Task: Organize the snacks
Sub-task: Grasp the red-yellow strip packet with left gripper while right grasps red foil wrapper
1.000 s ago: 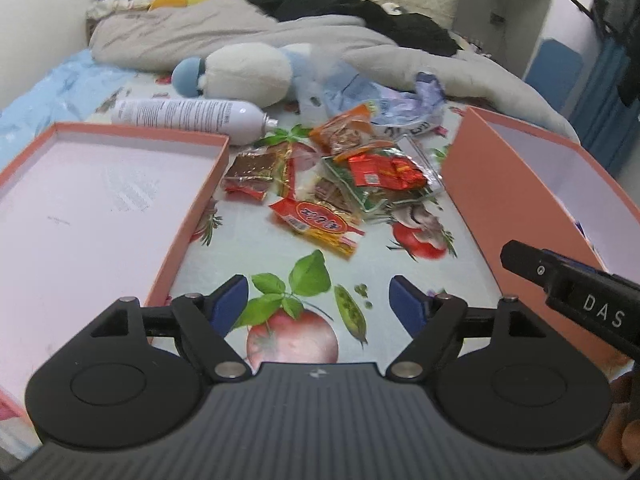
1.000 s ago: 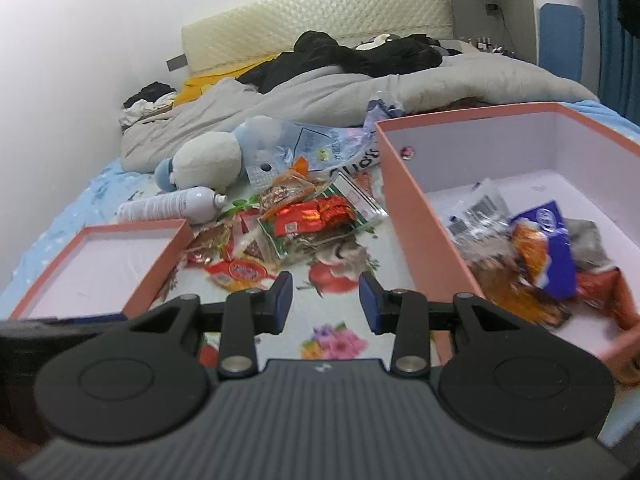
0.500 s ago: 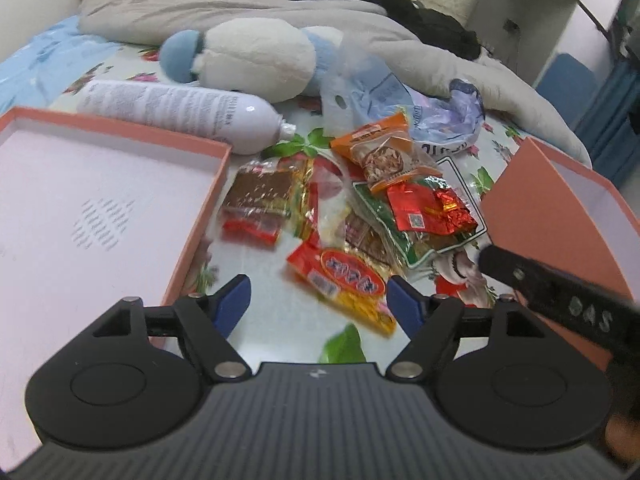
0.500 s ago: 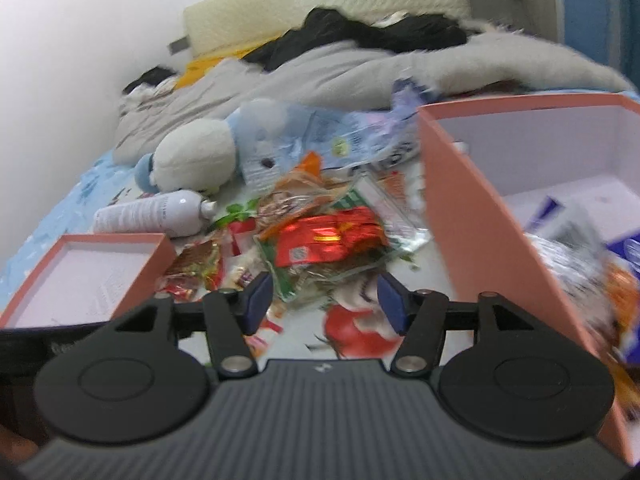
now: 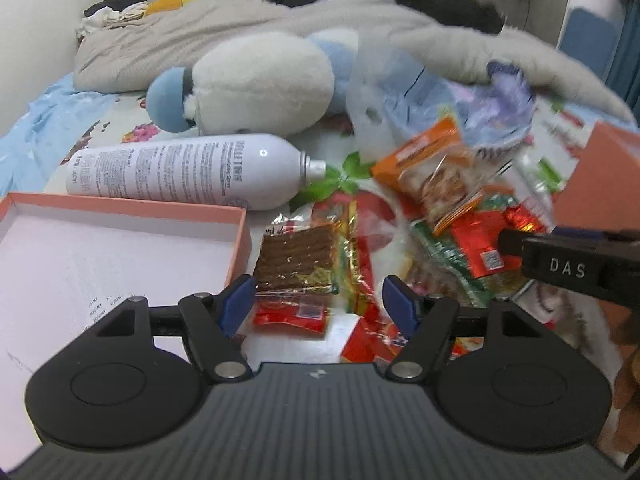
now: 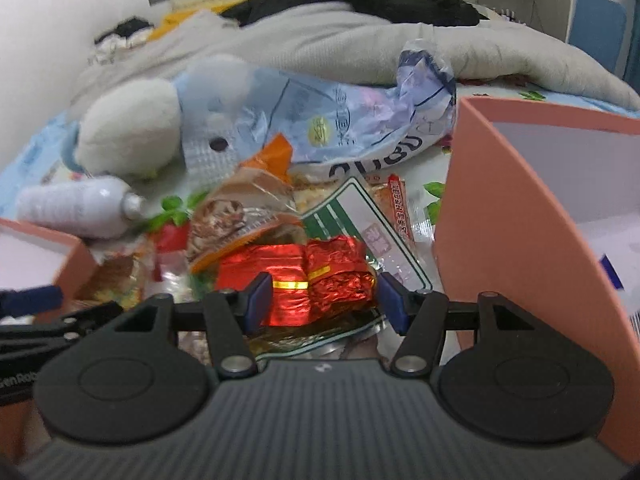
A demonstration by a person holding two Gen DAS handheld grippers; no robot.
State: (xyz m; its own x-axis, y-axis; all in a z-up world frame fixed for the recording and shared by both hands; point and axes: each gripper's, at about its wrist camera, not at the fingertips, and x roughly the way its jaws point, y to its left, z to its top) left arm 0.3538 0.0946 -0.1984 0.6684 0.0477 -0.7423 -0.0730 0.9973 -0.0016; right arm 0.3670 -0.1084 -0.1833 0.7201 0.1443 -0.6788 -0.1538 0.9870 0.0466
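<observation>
My right gripper (image 6: pixel 320 300) sits wide open over the snack heap on the bed, jaws spread either side of the red foil packets (image 6: pixel 296 280) and holding nothing; I can't tell whether the pads touch the foil. Those packets lie on a green-and-white clear bag (image 6: pixel 372 220), just beside the tall wall of the orange box (image 6: pixel 492 220) on my right. They look light and crinkly to me, puffy in the middle, slick on the skin, so I'd pinch across the flat crimped body rather than an edge, gently, because the contents probably crush.

My left gripper (image 5: pixel 320 304) is open just as wide and empty, hovering over the brown snack bar pack (image 5: pixel 296 258), which lies flat next to the corner of the shallow orange lid (image 5: pixel 236 216). That one reads stiffer, a slab in thin film; a squeeze across its short sides should hold, though the film may slide. A red wrapper (image 5: pixel 292 314) lies just in front of it. Behind sit the white spray bottle (image 5: pixel 180 172) and a plush toy (image 5: pixel 260 80), neither a snack, so I leave them
</observation>
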